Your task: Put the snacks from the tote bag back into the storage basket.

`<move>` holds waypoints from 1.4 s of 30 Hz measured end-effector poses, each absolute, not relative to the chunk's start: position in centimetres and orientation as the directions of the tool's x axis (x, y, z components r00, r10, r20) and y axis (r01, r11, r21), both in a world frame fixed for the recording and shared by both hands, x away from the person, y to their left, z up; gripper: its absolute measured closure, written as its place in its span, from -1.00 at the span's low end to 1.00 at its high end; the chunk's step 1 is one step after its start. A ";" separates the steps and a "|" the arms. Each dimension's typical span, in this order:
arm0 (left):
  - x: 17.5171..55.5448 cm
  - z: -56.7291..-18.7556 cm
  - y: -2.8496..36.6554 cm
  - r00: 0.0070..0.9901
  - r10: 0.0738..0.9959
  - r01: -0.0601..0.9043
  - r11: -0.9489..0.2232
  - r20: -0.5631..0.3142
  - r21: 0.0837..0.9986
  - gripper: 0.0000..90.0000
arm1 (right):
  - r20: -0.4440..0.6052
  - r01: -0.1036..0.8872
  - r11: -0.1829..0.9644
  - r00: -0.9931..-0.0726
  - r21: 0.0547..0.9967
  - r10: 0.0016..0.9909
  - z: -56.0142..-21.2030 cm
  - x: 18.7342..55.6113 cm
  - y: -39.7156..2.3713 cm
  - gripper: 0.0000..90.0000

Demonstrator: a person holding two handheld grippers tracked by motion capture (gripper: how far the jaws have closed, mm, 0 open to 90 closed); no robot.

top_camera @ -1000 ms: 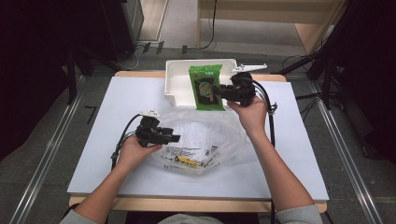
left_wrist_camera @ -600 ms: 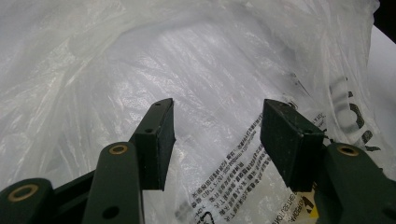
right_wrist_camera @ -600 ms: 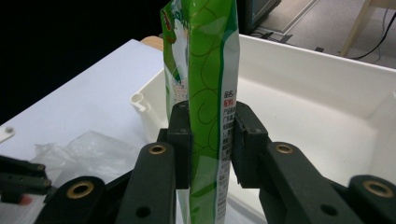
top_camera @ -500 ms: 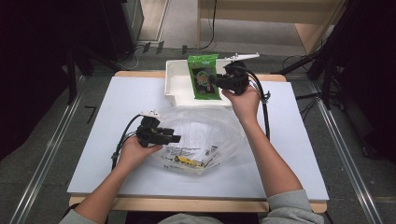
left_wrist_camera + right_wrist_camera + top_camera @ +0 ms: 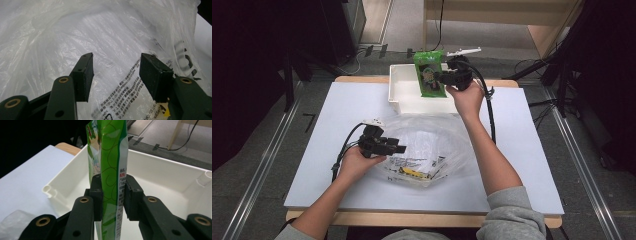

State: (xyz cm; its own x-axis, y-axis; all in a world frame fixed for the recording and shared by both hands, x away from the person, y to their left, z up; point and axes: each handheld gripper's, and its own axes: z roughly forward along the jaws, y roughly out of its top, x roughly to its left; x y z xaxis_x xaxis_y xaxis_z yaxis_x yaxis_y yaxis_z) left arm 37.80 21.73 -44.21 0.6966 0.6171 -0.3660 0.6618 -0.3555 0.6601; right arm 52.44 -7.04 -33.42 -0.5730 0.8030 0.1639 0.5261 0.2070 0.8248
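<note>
The green snack packet (image 5: 430,75) is clamped between the jaws of the right hand-held gripper (image 5: 446,78). In the right gripper view, the packet (image 5: 107,165) stands upright and edge-on between the two black pads (image 5: 97,195), which press against both of its faces. The packet hangs above the white tray (image 5: 399,95), whose inner wall and rounded corner (image 5: 50,190) lie directly behind and below it. In the high view, the tray sits at the far edge of the white tabletop (image 5: 532,150), and the packet overlaps the tray's far right portion.

The right hand (image 5: 467,97) reaches forward across the tabletop, with the cable (image 5: 489,115) trailing back along the forearm.

Nearer the person, a clear plastic bag (image 5: 432,150) lies crumpled at the middle of the tabletop, with black printed text and a yellow mark on its near side. The left hand-held gripper (image 5: 397,148) rests at the bag's left edge, held by the left hand (image 5: 357,162). In the left gripper view, its jaws stand wide apart with the pads (image 5: 85,72) clear of the film; the bag's printed surface (image 5: 120,75) lies beyond them, and nothing is gripped.
</note>
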 end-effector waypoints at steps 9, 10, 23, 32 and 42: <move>37.8 -44.3 21.7 0.697 0.615 0.664 -0.357 -0.370 0.657 0.03 | 0.176 0.549 0.179 -0.532 0.817 0.829 -35.1 55.1 -6.6 0.64; 37.8 -44.3 21.7 0.697 0.616 0.663 -0.357 -0.368 0.658 0.03 | 0.175 0.552 0.180 -0.528 0.814 0.831 -35.2 55.4 -6.4 0.64; 37.8 -44.3 21.7 0.709 0.604 0.653 -0.365 -0.364 0.664 0.03 | 0.189 0.592 0.136 -0.455 0.795 0.870 -37.3 58.6 -5.5 0.64; 37.7 -44.3 21.6 0.709 0.603 0.654 -0.368 -0.366 0.660 0.03 | 0.176 0.613 0.150 -0.438 0.776 0.882 -38.7 59.8 -4.2 0.64; 37.8 -44.4 21.6 0.709 0.602 0.654 -0.368 -0.367 0.661 0.03 | 0.165 0.604 0.150 -0.434 0.782 0.886 -39.5 60.0 -3.9 0.64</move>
